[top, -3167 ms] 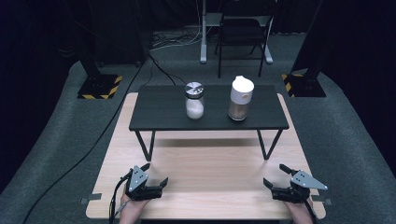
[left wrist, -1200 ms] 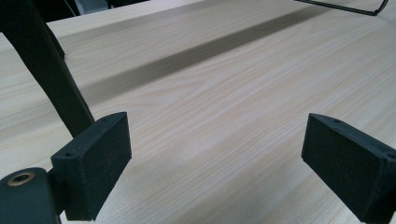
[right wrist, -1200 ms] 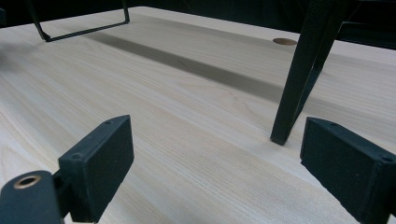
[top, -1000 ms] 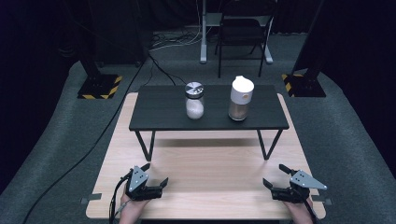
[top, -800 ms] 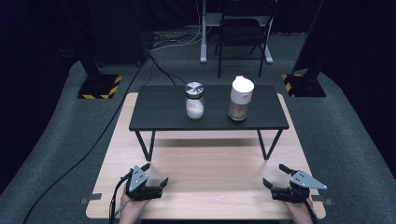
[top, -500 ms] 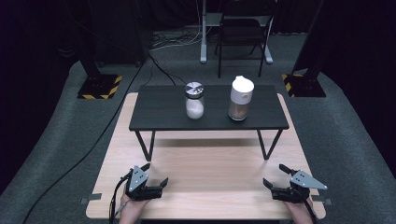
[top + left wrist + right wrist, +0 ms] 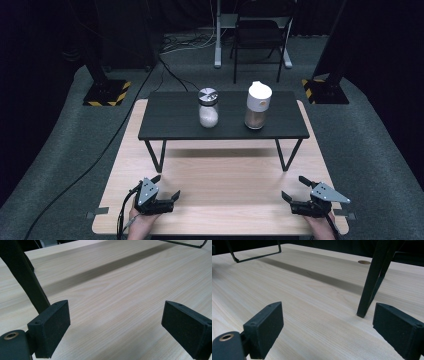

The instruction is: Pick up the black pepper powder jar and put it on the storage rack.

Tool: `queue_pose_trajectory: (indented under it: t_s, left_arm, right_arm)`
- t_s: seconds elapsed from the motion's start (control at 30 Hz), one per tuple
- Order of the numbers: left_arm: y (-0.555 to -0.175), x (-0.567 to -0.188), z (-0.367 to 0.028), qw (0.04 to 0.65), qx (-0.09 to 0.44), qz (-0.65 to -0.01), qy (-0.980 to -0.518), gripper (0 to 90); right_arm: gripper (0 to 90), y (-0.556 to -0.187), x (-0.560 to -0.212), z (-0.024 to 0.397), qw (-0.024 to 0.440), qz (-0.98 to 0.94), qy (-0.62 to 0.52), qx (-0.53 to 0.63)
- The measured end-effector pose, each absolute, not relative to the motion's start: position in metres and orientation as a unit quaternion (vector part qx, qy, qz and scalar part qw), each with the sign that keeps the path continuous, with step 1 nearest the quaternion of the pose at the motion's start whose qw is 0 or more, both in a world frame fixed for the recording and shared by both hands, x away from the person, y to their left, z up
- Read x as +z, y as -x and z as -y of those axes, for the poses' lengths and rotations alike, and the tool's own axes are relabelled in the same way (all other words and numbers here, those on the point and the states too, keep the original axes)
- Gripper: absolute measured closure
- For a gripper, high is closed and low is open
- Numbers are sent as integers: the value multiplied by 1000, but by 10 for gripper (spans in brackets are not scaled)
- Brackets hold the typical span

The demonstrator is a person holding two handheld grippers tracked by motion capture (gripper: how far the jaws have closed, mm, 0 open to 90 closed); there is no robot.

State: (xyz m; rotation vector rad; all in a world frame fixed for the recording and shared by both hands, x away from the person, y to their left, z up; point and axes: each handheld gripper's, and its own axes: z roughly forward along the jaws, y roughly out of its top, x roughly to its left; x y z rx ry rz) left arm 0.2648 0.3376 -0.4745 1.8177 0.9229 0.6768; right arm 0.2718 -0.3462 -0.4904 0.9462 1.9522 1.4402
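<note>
A small black raised shelf (image 7: 170, 120) stands on the far half of the light wooden table (image 7: 220, 185). On it sit a glass jar (image 7: 208, 108) with a metal lid and white contents, and to its right a taller jar (image 7: 257, 105) with a white cap and brownish contents. My left gripper (image 7: 165, 187) rests open at the table's near left edge, nothing between its pads (image 7: 50, 327). At the near right edge my right gripper (image 7: 295, 189) lies open, pads (image 7: 265, 327) empty. Both point toward the shelf.
The shelf's thin black legs (image 7: 372, 282) stand just ahead of the grippers, one leg (image 7: 25, 277) close to the left gripper. A black chair (image 7: 260, 35) and stand bases (image 7: 107, 92) sit on the grey carpet beyond the table. A cable (image 7: 75, 175) runs along the floor at left.
</note>
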Motion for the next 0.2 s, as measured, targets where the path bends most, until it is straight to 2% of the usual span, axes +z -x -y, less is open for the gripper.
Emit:
queue_pose_trajectory:
  t_s: [0.2]
  left_arm:
    - [-266, -474, -338, 477, 276, -378, -744, 79]
  right_arm:
    - [85, -272, -491, 347, 265, -722, -350, 535]
